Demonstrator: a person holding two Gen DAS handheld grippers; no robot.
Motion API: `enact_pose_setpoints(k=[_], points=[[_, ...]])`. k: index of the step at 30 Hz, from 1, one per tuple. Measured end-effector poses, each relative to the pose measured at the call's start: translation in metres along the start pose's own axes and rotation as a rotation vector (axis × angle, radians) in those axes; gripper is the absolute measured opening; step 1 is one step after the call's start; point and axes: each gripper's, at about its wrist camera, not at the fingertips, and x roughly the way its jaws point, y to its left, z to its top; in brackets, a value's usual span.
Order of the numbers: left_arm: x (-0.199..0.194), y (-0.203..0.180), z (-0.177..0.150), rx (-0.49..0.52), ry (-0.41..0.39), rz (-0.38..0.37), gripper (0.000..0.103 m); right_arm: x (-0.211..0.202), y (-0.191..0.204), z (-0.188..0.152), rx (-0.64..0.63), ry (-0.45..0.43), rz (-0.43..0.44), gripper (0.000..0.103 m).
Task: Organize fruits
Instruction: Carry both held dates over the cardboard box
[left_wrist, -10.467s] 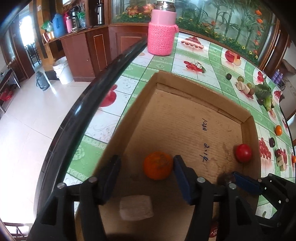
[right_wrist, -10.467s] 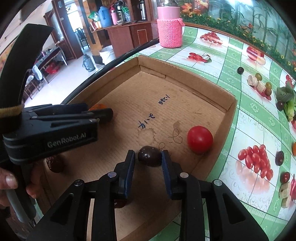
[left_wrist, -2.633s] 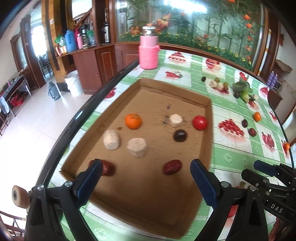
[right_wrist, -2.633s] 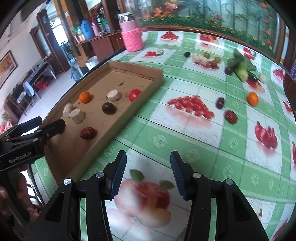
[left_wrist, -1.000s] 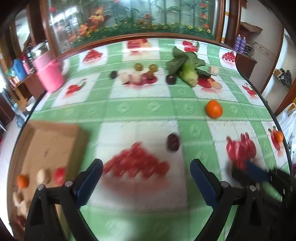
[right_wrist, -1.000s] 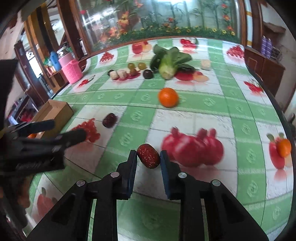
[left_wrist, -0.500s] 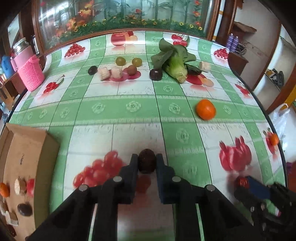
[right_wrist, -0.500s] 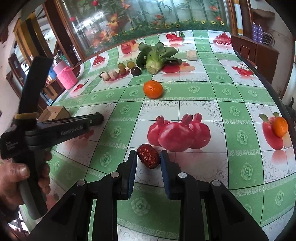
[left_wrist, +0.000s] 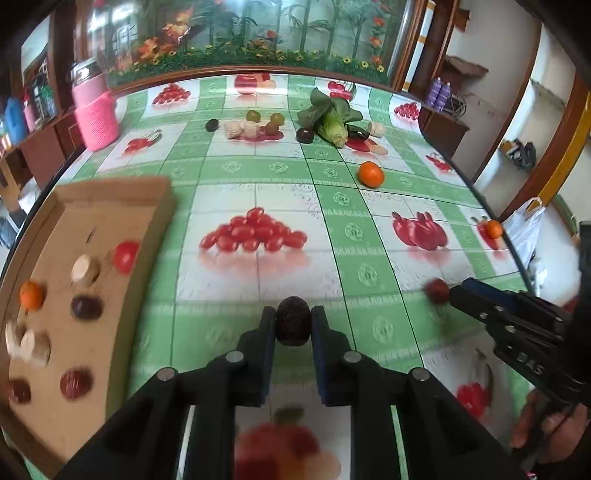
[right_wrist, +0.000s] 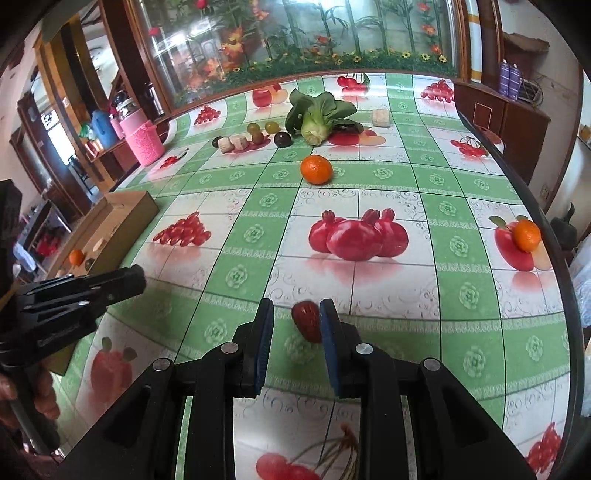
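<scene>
Partway: shallow cardboard tray (left_wrist: 94, 195) holds several fruits. Left gripper (left_wrist: 293, 326) jaws clamped on dark round fruit (left_wrist: 293, 325), right gripper (right_wrist: 296, 326) on red date (right_wrist: 306, 320), both right of tray; oranges, grapes remain on bench (right_wrist: 369, 181).

green-checked tablecloth (right_wrist: 424, 177), orange tangerine (right_wrist: 316, 169)

The shallow brown cardboard tray (left_wrist: 110, 192) lies at the desk's (left_wrist: 258, 170) left edge; a round orange tangerine (left_wrist: 371, 174) sits well right of it, a leafy green bok choy (left_wrist: 332, 118) behind that.

Home dining room: fruit-print tablecloth (right_wrist: 424, 177), wooden cabinets (right_wrist: 506, 110), thermoses (right_wrist: 101, 133).
</scene>
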Motion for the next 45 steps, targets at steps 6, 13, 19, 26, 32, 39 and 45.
enact_pose_setpoints(k=[6,13,19,26,32,39,45], points=[[-0.013,0.010,-0.019,0.001,0.011,0.012,0.021,0.008,-0.004,-0.009,0.022,0.044,-0.016,0.026],[-0.020,0.012,-0.032,-0.008,0.016,-0.006,0.021,0.029,0.014,-0.007,-0.083,0.067,-0.051,0.022],[-0.026,0.012,-0.036,-0.012,0.012,-0.029,0.021,0.016,0.016,-0.007,-0.084,0.047,-0.063,0.021],[-0.039,0.017,-0.038,-0.028,-0.007,-0.047,0.021,-0.015,0.033,-0.011,-0.122,0.011,-0.047,0.021],[-0.049,0.026,-0.042,-0.040,-0.023,-0.035,0.021,-0.019,0.046,-0.018,-0.118,0.020,-0.013,0.021],[-0.060,0.051,-0.045,-0.086,-0.042,-0.009,0.021,-0.012,0.074,-0.013,-0.151,0.029,0.024,0.021],[-0.070,0.080,-0.049,-0.134,-0.061,0.025,0.021,-0.003,0.107,-0.005,-0.200,0.035,0.073,0.021]])
